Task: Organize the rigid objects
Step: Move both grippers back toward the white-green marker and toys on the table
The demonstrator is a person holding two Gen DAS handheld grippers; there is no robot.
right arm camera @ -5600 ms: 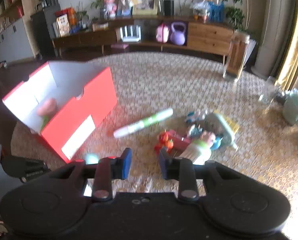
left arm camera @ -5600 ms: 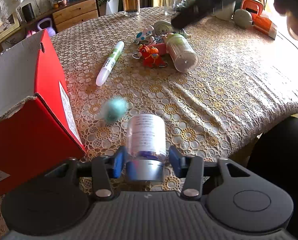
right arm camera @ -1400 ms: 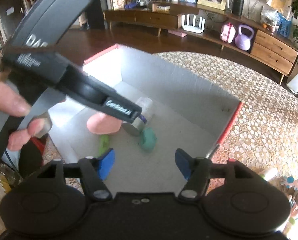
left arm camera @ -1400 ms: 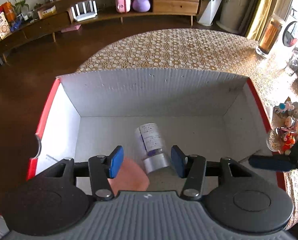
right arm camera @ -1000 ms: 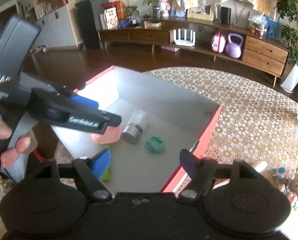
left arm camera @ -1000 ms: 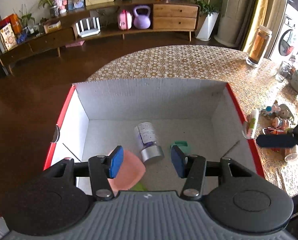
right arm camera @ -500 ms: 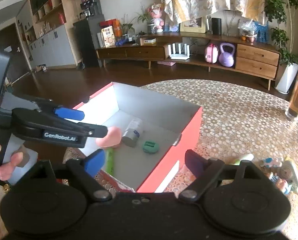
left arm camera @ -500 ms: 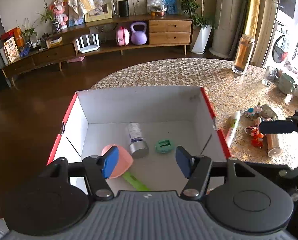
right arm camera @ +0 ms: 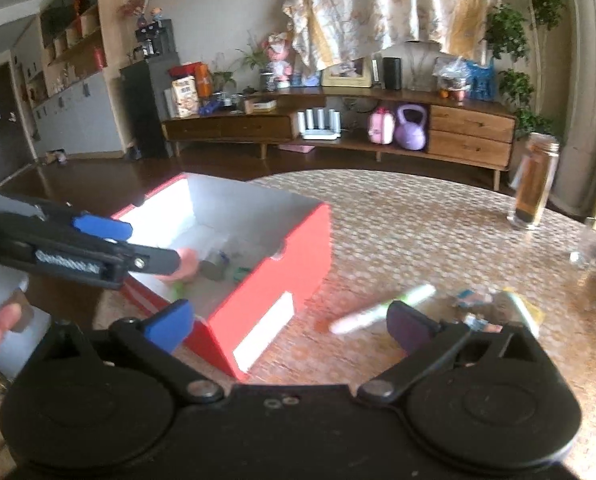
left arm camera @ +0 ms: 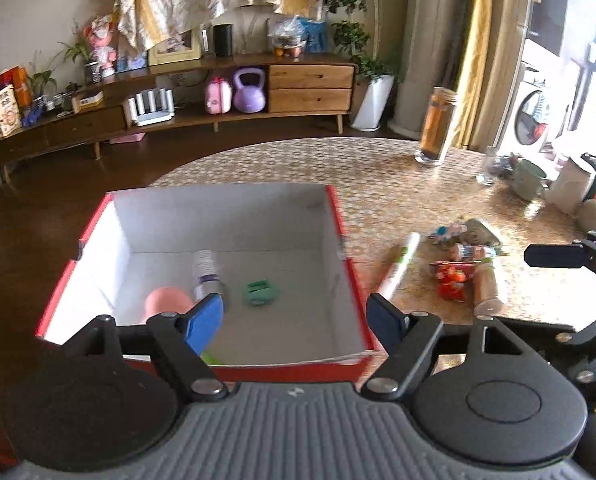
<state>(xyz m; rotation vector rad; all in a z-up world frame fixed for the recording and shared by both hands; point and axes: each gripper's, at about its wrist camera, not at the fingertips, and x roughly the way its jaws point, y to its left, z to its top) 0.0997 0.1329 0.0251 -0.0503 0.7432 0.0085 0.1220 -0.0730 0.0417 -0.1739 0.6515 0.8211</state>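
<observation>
1. The red cardboard box [left arm camera: 350, 276] is open-topped, with plain white inner walls and glossy red outer faces; a white label sits on the side shown in the right wrist view [right arm camera: 264, 334]. It stands on the near left part of a round table [left arm camera: 394, 184] covered with a lace-patterned cloth in gold and white.
2. Inside the box lie a clear cylindrical bottle [left arm camera: 207, 273] with a silver cap and a printed label, a small teal plastic piece [left arm camera: 261, 292] to its right, and a smooth pink rounded thing [left arm camera: 166, 305] to its left. A bit of bright green [left arm camera: 210, 358] shows at the near wall.
3. The left gripper [left arm camera: 296, 318] hovers over the near edge of the box, its blue-padded jaws spread wide and holding nothing. The bottle lies just beyond its left pad; the teal piece sits between the pads, farther in.
4. The right gripper [right arm camera: 288, 326] is also spread wide and empty, above the table to the right of the box.
5. A white and green marker [left arm camera: 400, 266] lies on the cloth just right of the box; in the right wrist view it is blurred [right arm camera: 382, 314], between the pads and slightly beyond them.
6. Farther right sits a cluster of small toys, among them a red figure [left arm camera: 450, 280] and a clear cylindrical container [left arm camera: 486, 284] lying on its side.
7. A tall glass jar [left arm camera: 438, 126] with amber contents stands at the far right edge.
</observation>
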